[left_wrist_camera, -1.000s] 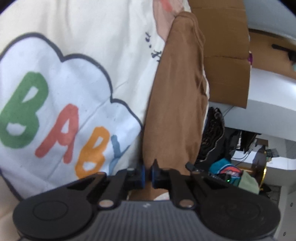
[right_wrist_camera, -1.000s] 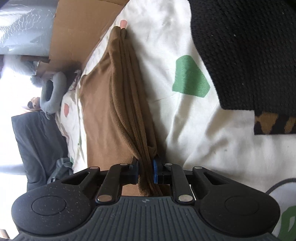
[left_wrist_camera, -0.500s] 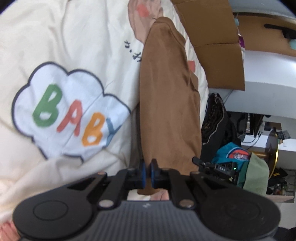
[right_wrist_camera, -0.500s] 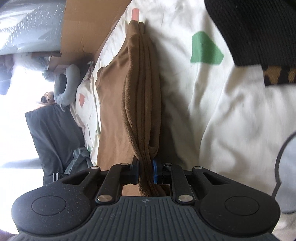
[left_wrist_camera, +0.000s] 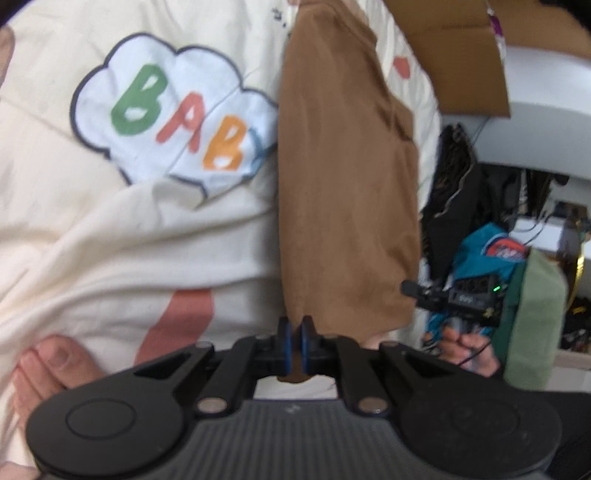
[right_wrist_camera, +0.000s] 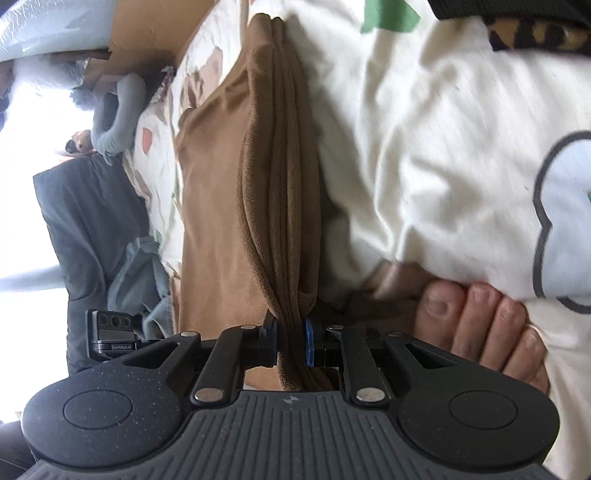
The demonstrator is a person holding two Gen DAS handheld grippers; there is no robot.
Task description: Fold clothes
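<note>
A brown garment (left_wrist_camera: 343, 177) stretches away from me over a cream bedspread (left_wrist_camera: 110, 236) printed with a "BABY" cloud. My left gripper (left_wrist_camera: 295, 330) is shut on its near corner, the fabric pinched thin between the blue pads. In the right wrist view the same brown garment (right_wrist_camera: 280, 206) hangs in bunched folds, and my right gripper (right_wrist_camera: 291, 334) is shut on that thick bundle. The far end of the garment lies on the bedspread (right_wrist_camera: 424, 155). The other gripper (left_wrist_camera: 458, 297) shows at the right of the left wrist view.
A person's toes (right_wrist_camera: 476, 317) rest on the bedspread close to the right gripper; toes (left_wrist_camera: 51, 365) also show at lower left. A black knit garment with a leopard hem (right_wrist_camera: 535, 33) lies top right. Cardboard (left_wrist_camera: 461, 55) and floor clutter (left_wrist_camera: 491, 254) lie beyond the bed edge.
Both grippers have pulled back and lifted with the brown garment, which now hangs longer and stretched. The BABY cloud has shifted away, and the toes have come into view.
</note>
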